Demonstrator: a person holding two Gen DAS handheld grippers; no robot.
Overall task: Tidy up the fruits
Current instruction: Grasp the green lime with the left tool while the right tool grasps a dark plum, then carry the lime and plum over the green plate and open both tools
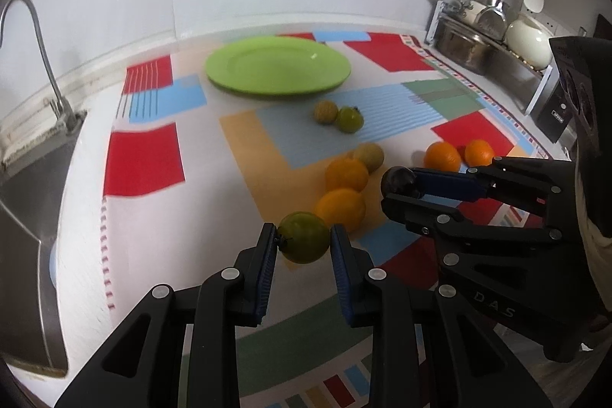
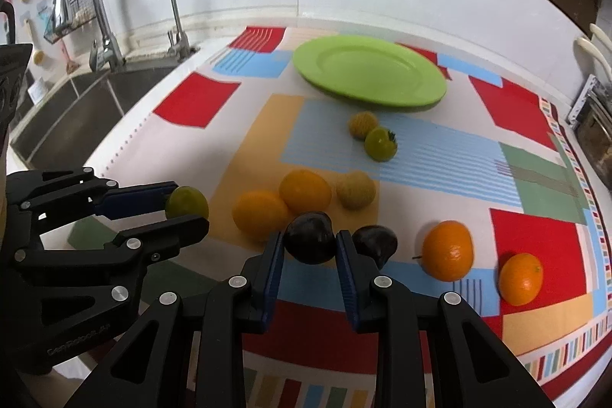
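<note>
My left gripper point(image 1: 304, 243) is shut on a green tomato point(image 1: 304, 237), which also shows in the right wrist view point(image 2: 187, 203). My right gripper point(image 2: 310, 245) is shut on a dark plum point(image 2: 310, 238), seen from the left wrist view too point(image 1: 397, 180). A second dark plum point(image 2: 374, 241) lies just right of it. A green plate point(image 2: 369, 73) sits at the back of the mat. Two yellow-orange fruits point(image 2: 283, 203), a pale round fruit point(image 2: 355, 194), a second green tomato point(image 2: 380, 144), a small yellow fruit point(image 2: 362, 124) and two oranges point(image 2: 448, 251) lie on the mat.
A colourful patterned mat point(image 2: 191, 102) covers the counter. A sink point(image 2: 76, 109) with faucets point(image 2: 174, 6) is at the left. A dish rack with pots point(image 1: 493, 37) stands at the right. A white wall runs behind the plate.
</note>
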